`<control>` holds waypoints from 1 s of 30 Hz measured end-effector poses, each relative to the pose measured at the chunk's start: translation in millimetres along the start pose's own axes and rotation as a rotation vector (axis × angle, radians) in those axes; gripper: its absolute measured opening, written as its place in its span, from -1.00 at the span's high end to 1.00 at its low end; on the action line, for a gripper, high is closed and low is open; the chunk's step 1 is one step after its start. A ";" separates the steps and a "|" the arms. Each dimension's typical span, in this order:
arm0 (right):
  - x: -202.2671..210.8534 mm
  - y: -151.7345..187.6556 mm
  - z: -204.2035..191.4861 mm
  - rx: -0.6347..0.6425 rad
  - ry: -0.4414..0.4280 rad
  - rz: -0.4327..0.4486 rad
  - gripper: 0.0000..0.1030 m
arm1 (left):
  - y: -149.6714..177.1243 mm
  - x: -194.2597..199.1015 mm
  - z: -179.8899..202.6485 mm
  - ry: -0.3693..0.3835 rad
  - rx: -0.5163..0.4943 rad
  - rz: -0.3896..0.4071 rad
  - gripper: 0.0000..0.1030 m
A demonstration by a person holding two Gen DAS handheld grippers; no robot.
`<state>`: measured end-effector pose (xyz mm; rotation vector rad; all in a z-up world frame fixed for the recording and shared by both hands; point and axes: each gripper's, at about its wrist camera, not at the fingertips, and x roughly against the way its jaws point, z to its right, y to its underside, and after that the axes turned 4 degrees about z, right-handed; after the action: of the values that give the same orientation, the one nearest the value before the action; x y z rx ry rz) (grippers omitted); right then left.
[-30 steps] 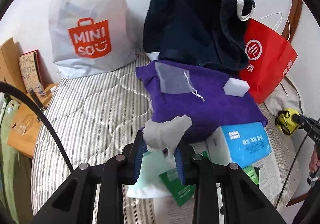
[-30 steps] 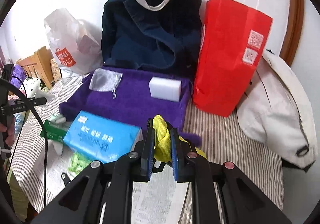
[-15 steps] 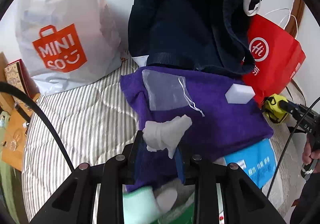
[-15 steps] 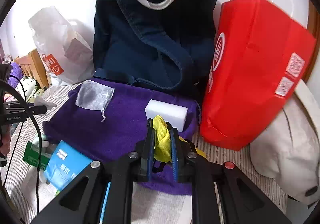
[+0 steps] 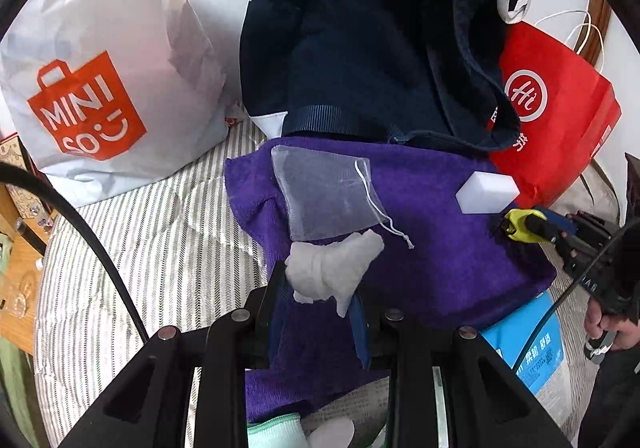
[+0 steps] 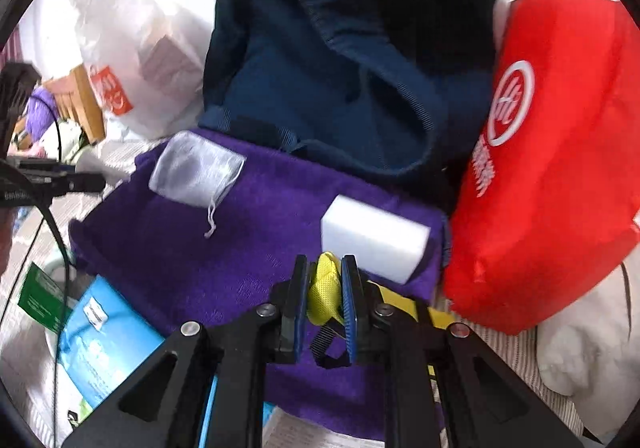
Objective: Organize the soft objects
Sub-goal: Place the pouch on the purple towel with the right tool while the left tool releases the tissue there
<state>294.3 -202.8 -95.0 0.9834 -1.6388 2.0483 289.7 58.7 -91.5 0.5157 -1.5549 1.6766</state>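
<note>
A purple towel (image 5: 440,248) lies spread on the striped bed, also in the right wrist view (image 6: 224,248). On it lie a sheer grey drawstring pouch (image 5: 324,196) (image 6: 196,172) and a white sponge block (image 5: 488,192) (image 6: 374,238). My left gripper (image 5: 320,288) is shut on a crumpled white tissue wad (image 5: 332,272), held over the towel's near left part. My right gripper (image 6: 324,288) is shut on a yellow mesh cloth (image 6: 326,284), just in front of the sponge; it shows at the right of the left wrist view (image 5: 524,226).
A navy backpack (image 5: 380,36) leans on the wall behind the towel, a white MINISO bag (image 5: 100,80) to its left, a red paper bag (image 5: 556,116) to its right. A blue tissue pack (image 6: 100,340), green packets and a white bag (image 6: 588,348) lie nearby.
Both grippers have moved forward over the purple towel, each still gripping its item. The right gripper now sits close to the white sponge; the blue tissue pack has slid behind.
</note>
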 end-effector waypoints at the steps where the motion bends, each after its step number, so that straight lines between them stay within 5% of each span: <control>1: -3.3 0.3 -2.7 0.007 -0.003 -0.007 0.68 | 0.1 -2.0 -0.3 0.002 0.005 -0.004 0.47; 14: -20.7 3.7 -2.9 -0.067 -0.127 -0.086 0.53 | 2.7 -38.5 6.2 0.037 0.009 -0.080 0.47; 19: -15.1 4.1 -2.2 -0.092 -0.134 -0.078 0.10 | -2.4 -49.1 14.0 0.028 -0.015 -0.102 0.47; 30: 24.8 11.0 12.2 -0.149 -0.057 -0.062 0.08 | -2.5 -67.9 24.2 -0.044 -0.055 -0.151 0.47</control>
<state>273.5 -221.3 -84.5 1.0362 -1.7386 1.8448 328.4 17.4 -136.2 0.6295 -1.5494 1.5129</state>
